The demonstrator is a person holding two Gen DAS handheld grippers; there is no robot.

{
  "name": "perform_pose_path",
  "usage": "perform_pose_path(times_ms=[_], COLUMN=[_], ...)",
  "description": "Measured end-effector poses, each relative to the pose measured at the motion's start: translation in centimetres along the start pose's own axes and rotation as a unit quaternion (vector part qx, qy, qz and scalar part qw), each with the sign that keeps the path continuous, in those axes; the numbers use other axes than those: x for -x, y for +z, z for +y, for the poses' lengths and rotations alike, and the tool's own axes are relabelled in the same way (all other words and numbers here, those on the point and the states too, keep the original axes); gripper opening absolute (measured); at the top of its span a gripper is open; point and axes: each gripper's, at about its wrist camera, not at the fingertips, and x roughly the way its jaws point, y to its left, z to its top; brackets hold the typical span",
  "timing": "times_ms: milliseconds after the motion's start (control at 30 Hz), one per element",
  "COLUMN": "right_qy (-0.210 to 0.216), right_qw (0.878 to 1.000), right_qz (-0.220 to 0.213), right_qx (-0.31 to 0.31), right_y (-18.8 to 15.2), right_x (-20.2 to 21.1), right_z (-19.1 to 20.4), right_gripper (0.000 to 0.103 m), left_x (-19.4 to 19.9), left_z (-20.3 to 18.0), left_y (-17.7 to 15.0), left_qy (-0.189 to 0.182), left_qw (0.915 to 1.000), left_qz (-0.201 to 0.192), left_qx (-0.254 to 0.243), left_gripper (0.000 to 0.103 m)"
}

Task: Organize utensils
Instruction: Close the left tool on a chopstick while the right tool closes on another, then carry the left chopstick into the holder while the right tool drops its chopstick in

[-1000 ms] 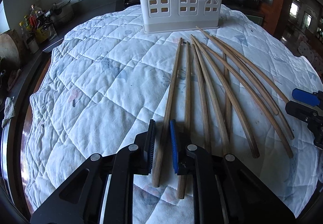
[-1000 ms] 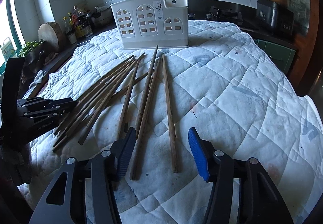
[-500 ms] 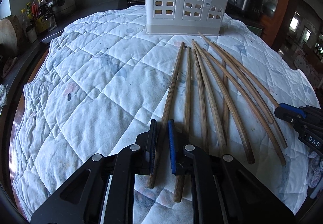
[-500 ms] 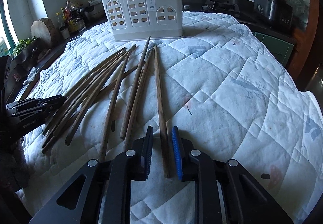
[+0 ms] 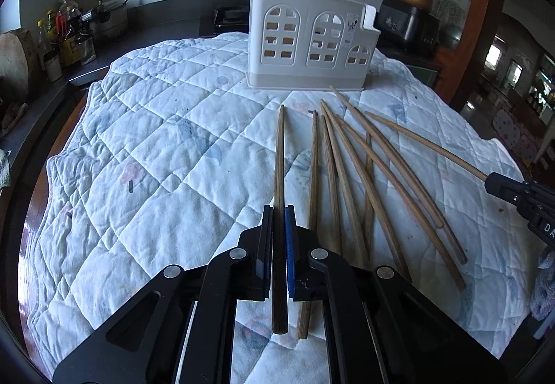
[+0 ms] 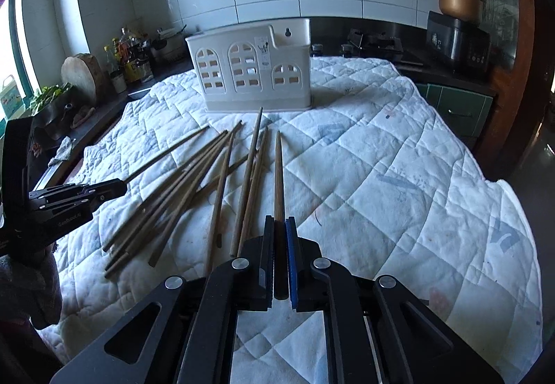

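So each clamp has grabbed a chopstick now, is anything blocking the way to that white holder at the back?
Nothing visible does. The left gripper and right gripper each pinch one chopstick. Between them and the white holder lies only open quilt; the loose chopsticks lie flat on it.

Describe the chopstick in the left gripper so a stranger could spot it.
Find the white utensil holder on the quilted cloth. Before it lie wooden chopsticks. The one meant is the leftmost, set apart from the fan and clamped between the left gripper's pads.
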Motion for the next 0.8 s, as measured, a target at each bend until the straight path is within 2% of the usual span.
perform_pose_path(times_ms=[333,567,800], right_qy=[0.012,0.026,0.025], right_qw=[0.998,0.995,0.993], right_qz=[-0.06,-0.068,-0.076], right_qx=[0.03,0.065,0.082], right_y=[5.2,9.6,16.2], right_x=[4.3,5.3,6.5], right_z=[0.8,1.4,0.6], right_gripper=[0.007,0.007,0.007], left_x=[4.2,5.1,6.0], left_z=[0.1,0.3,0.6], left_y=[2.9,5.4,9.8], left_qy=[-0.031,-0.047,-0.066], left_qw=[0.9981,0.9971,0.9959], left_qz=[-0.053,-0.059,-0.061], left_qx=[-0.001,-0.008,-0.008], left_gripper=[0.005,0.005,0.005])
